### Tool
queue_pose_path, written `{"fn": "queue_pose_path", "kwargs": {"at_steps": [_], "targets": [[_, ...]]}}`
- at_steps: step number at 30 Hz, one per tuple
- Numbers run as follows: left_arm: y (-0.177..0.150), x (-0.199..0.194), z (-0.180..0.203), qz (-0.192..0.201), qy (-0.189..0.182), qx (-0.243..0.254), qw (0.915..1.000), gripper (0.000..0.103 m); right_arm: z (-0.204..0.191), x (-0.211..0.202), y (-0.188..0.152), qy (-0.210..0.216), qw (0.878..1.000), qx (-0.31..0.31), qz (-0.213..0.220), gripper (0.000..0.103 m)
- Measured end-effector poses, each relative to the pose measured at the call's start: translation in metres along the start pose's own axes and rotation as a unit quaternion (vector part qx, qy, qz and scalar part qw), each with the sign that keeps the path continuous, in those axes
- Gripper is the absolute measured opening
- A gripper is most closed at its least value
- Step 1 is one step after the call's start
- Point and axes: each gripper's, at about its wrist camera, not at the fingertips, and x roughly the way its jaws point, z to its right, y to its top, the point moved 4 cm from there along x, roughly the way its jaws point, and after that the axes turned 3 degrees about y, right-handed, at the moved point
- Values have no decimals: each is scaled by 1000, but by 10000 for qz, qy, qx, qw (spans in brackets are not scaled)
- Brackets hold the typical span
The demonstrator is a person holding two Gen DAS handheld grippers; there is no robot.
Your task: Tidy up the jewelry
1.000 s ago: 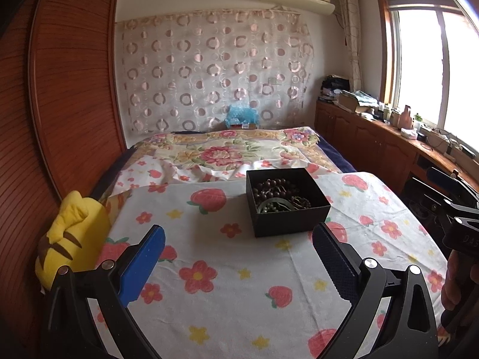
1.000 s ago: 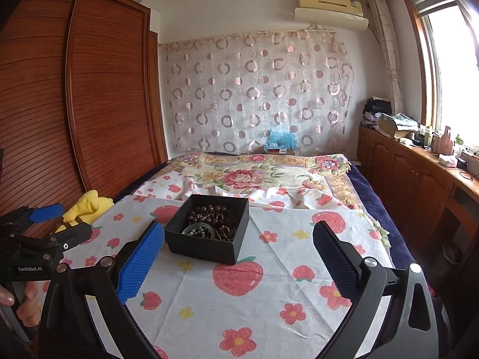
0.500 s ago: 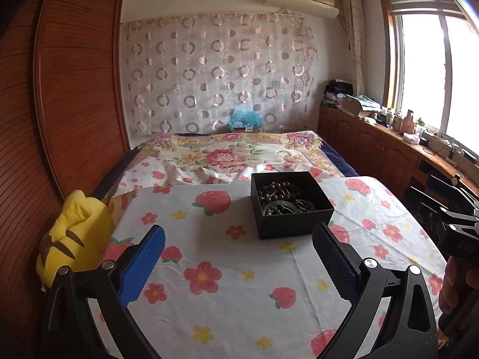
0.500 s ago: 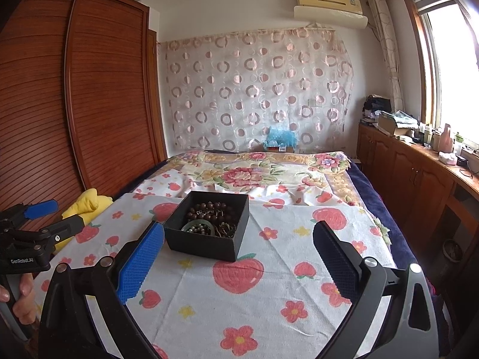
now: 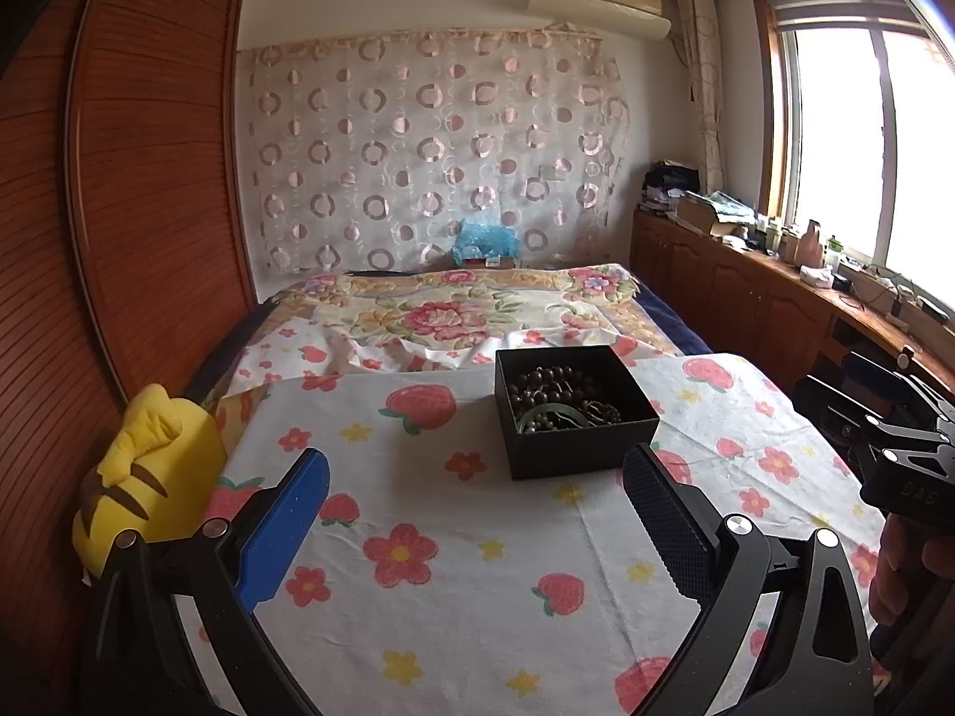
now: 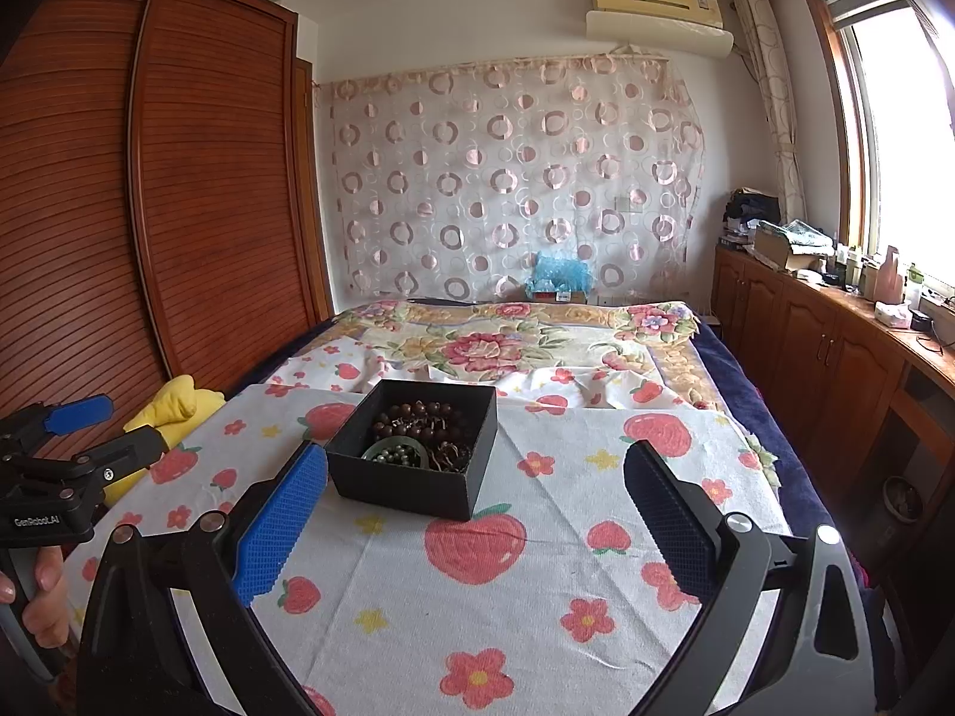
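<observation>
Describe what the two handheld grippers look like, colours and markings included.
Both match: the left gripper and right gripper have black angular frames with silver screw heads, one blue textured pad and one black. White lettering marks each body, seen from the other's camera. Bare fingers wrap the handle; no sleeve or cable shows.

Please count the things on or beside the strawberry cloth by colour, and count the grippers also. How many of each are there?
Black: 1, the jewelry box
Yellow: 1, the plush toy
Grippers: 2, the left gripper and the right gripper, both open and empty
Total: 4
</observation>
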Motion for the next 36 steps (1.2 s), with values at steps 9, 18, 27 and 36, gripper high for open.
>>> {"fn": "queue_pose_path", "kwargs": {"at_steps": [9, 18, 27, 36], "targets": [[1, -1, 1, 5, -10, 3, 10000, 95, 0, 0, 0, 7, 10000, 4, -4, 100], [1, -1, 2, 23, -17, 2, 10000, 95, 1, 0, 0, 8, 10000, 7, -7, 100], [2, 0, 3, 14, -21, -7, 10000, 95, 1, 0, -1, 6, 10000, 14, -8, 100], [1, 0, 2, 20, -22, -5, 10000, 95, 1, 0, 0, 6, 10000, 12, -6, 100]]}}
